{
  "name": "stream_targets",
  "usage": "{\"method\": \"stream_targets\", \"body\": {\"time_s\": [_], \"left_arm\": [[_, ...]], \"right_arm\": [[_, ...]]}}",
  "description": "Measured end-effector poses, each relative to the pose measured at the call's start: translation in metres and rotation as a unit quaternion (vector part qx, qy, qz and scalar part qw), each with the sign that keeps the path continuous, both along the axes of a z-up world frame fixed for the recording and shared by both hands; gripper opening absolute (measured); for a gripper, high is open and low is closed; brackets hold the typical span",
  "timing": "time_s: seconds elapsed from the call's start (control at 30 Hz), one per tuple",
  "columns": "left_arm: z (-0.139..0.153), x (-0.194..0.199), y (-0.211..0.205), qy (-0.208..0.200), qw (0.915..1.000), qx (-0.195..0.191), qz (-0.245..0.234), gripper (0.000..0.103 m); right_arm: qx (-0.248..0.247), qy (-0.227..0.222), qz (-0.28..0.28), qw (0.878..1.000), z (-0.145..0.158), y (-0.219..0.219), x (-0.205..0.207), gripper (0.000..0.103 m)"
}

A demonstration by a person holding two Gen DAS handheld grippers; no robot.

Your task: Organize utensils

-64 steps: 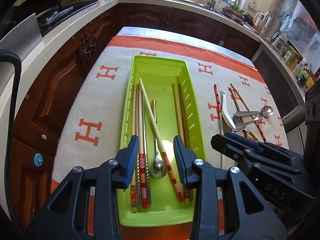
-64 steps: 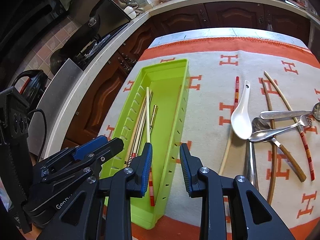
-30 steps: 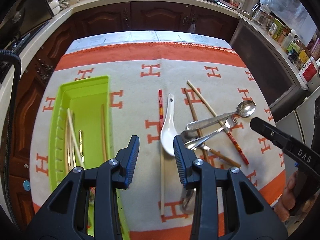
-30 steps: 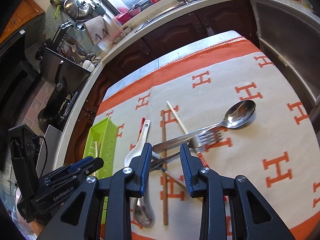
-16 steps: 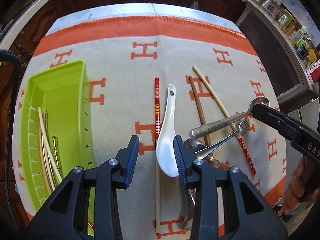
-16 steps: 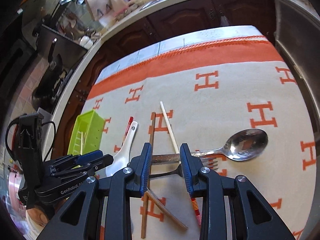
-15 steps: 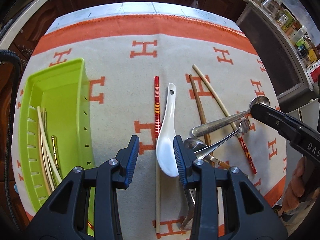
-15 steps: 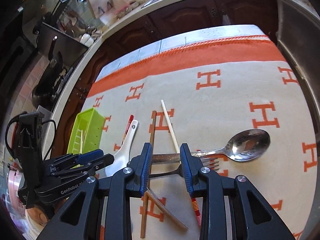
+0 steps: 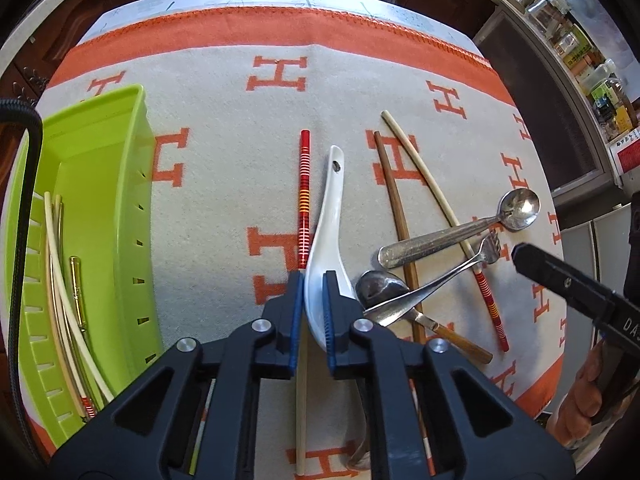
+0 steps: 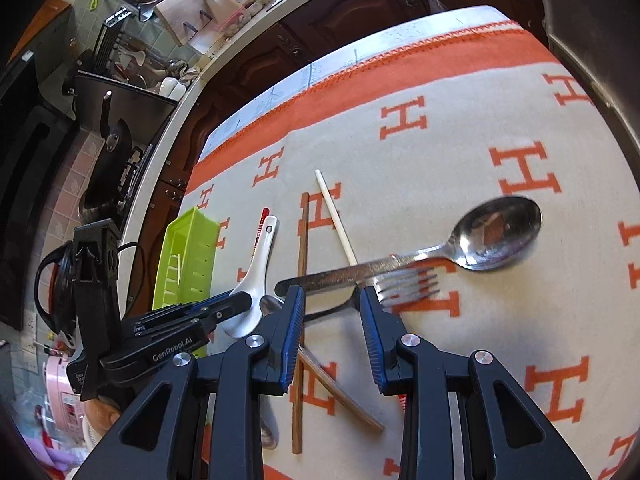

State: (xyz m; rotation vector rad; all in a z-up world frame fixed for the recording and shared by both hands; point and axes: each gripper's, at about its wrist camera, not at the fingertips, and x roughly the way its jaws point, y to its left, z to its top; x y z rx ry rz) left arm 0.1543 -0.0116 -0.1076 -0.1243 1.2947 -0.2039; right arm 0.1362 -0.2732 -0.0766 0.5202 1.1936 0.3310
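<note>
**Left tool closes on porcelain spoon as sorting goes on**

Left wrist view: the left tool has just been closing, and its ribbed blue pads now pinch the bowl of a glossy white ceramic spoon lying on the counter's beige cloth patterned with orange H shapes. Just left of the spoon lies a red-banded chopstick; to its right, a dark wooden chopstick and a pale one run under a steel spoon and a steel fork. A lime-green plastic tray with slotted walls stands at the left edge, holding several chopsticks.

Right wrist view: the right tool stands narrowly open above the fork's slim neck, its pads clear of the metal. The polished steel spoon's textured handle crosses just beyond. At left, the other tool grips the white spoon, with the green tray beyond it.
</note>
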Motion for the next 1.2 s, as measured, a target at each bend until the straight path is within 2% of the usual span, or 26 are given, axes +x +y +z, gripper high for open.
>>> {"method": "stream_targets", "body": {"time_s": [0.3, 0.6, 0.67, 0.73, 0.8, 0.97, 1.2], "left_arm": [[0.016, -0.007, 0.006, -0.026, 0.9992, -0.022, 0.020, 0.003], [0.057, -0.034, 0.036, -0.074, 0.9953, -0.034, 0.052, 0.003], [0.067, -0.042, 0.049, -0.084, 0.9941, -0.032, 0.062, 0.003], [0.079, -0.052, 0.064, -0.098, 0.9922, -0.024, 0.073, 0.003], [0.089, -0.062, 0.079, -0.111, 0.9901, -0.011, 0.085, 0.003], [0.101, -0.083, 0.116, -0.134, 0.9839, 0.034, 0.113, 0.003], [0.077, -0.101, 0.150, -0.113, 0.9827, 0.058, 0.135, 0.003]], "right_arm": [[0.065, 0.032, -0.029, 0.997, -0.032, -0.007, -0.005, 0.029], [0.066, 0.019, -0.048, 0.997, -0.048, 0.014, 0.003, 0.029], [0.061, 0.014, -0.049, 0.997, -0.051, 0.021, 0.004, 0.026], [0.055, 0.011, -0.048, 0.997, -0.054, 0.029, 0.005, 0.009], [0.055, 0.008, -0.044, 0.997, -0.056, 0.036, 0.005, 0.007], [0.052, -0.036, -0.046, 0.997, -0.037, 0.046, -0.004, 0.004], [0.033, -0.106, -0.017, 0.994, 0.020, 0.075, -0.024, 0.002]]}}
